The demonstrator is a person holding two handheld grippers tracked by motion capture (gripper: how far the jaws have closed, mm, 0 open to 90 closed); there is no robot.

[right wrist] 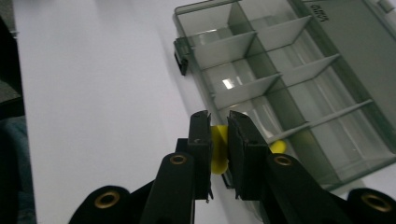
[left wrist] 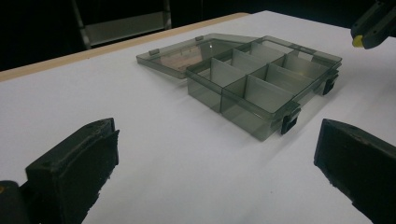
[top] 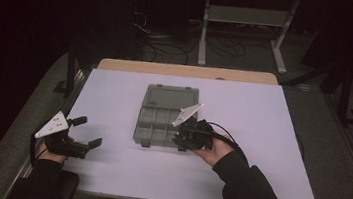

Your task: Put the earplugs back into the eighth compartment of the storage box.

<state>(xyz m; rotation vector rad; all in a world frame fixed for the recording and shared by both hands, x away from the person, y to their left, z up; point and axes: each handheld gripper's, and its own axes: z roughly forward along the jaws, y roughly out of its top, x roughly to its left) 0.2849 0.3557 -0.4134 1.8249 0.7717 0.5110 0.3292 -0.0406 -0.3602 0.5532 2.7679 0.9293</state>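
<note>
Right gripper [right wrist: 218, 128] over the near right edge of the organizer box [top: 165, 116], jaws nearly together and clamped on a small yellow piece [right wrist: 217, 151]; yellow visible between the two black pads and also a bit beside the right jaw. Same yellow tip seen at the top right corner of the left gripper view, at the end of the right gripper [left wrist: 373, 25]. Held by the right hand [top: 215, 151], dark sleeve coming from the bottom of the high view; grey three-cornered plate tilted up above the box.

Box of grey transparent plastic, open, lid [top: 168, 97] lying flat on the far side, joined by hinges. Inside, thin dividers making several compartments, no contents to see in them. Two dark latches on the front wall. On the lid some moulded writing in the right gripper view [right wrist: 318, 13], too small and turned to be read; no brand possible to tell.

Left gripper [top: 86, 132] near the left edge of the table [top: 260, 139], well apart from the box, pointing toward it. Jaws wide apart, nothing between them, only white table surface. Left hand [top: 52, 153] at the table edge.

White table top, wooden strip along the far edge. Behind, dark floor with cables [top: 170, 48] and a white frame [top: 247, 17].
</note>
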